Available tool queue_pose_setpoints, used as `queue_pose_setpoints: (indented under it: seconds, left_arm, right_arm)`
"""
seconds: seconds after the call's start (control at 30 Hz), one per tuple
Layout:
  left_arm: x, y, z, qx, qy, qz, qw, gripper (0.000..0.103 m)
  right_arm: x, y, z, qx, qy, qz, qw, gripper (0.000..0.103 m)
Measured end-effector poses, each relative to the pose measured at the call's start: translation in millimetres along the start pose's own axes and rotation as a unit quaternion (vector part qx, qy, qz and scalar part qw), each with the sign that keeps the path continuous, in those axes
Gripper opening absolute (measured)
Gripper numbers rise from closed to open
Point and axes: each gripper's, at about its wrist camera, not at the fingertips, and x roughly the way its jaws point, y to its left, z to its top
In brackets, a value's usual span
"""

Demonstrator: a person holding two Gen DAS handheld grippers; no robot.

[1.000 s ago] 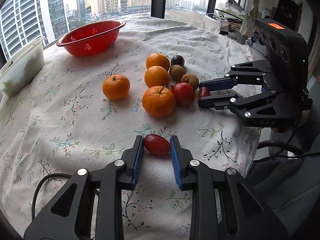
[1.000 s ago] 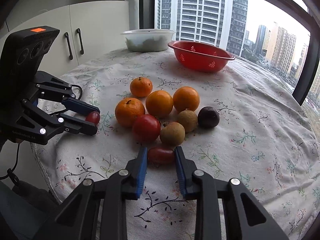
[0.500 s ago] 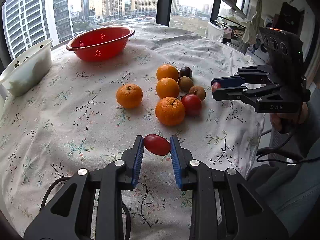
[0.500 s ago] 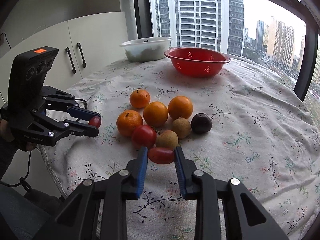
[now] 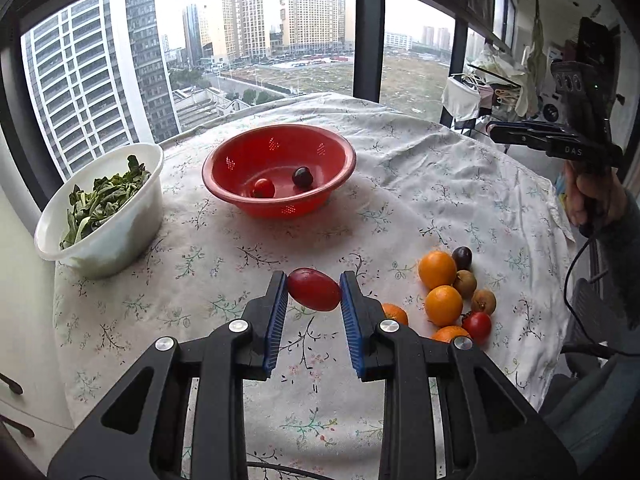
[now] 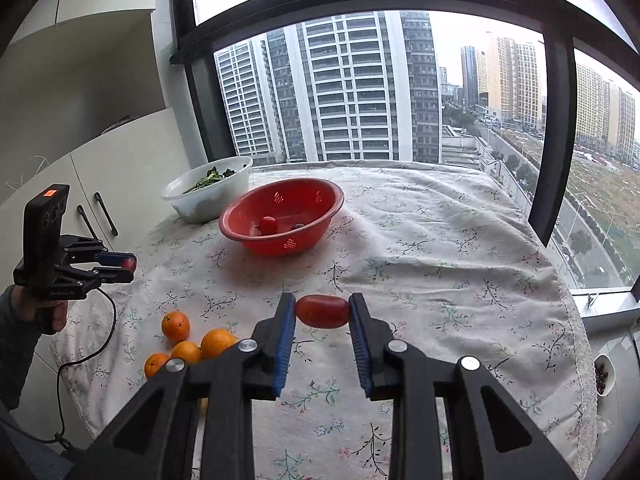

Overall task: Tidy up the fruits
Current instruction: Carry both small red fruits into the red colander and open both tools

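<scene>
The jaws of the left gripper (image 5: 314, 290) are clamped on an oval red tomato (image 5: 314, 289), which sits crosswise between the blue pads at their very tips, lifted clear of the desk (image 5: 420, 184). The jaws of the right gripper (image 6: 322, 311) likewise pinch a second oval red tomato (image 6: 322, 311) end to end at the tips, also held above the flowered cloth. Beyond both grippers stands the red colander (image 5: 279, 170), with a small red tomato (image 5: 263, 187) and a dark plum (image 5: 302, 176) lying apart in its bottom. A white bowl of greens (image 5: 102, 208) stands just beside the colander. The remaining fruit, oranges (image 5: 437, 269) among small brown and dark pieces, lies clustered on the desk near the person's side.
</scene>
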Motion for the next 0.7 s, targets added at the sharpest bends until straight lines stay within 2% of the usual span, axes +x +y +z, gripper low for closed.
queue_pose_setpoints:
  seconds: [0.17, 0.37, 0.5, 0.7]
  left_arm:
    - [24, 15, 53, 0.018, -0.001, 0.005, 0.9998, 0.025]
    - [79, 23, 104, 0.034, 0.013, 0.009, 0.9993, 0.025]
    - [116, 24, 120, 0.041, 0.03, -0.011, 0.9987, 0.025]
    - [155, 23, 128, 0.05, 0.058, -0.024, 0.9968, 0.025]
  right_arm:
    - [26, -2, 45, -0.013, -0.002, 0.018, 1.0, 0.029]
    - [86, 24, 93, -0.044, 0.032, 0.061, 0.997, 0.029]
    - [131, 31, 118, -0.046, 0.061, 0.086, 0.993, 0.029]
    - [189, 43, 133, -0.055, 0.105, 0.103, 0.988, 0.029]
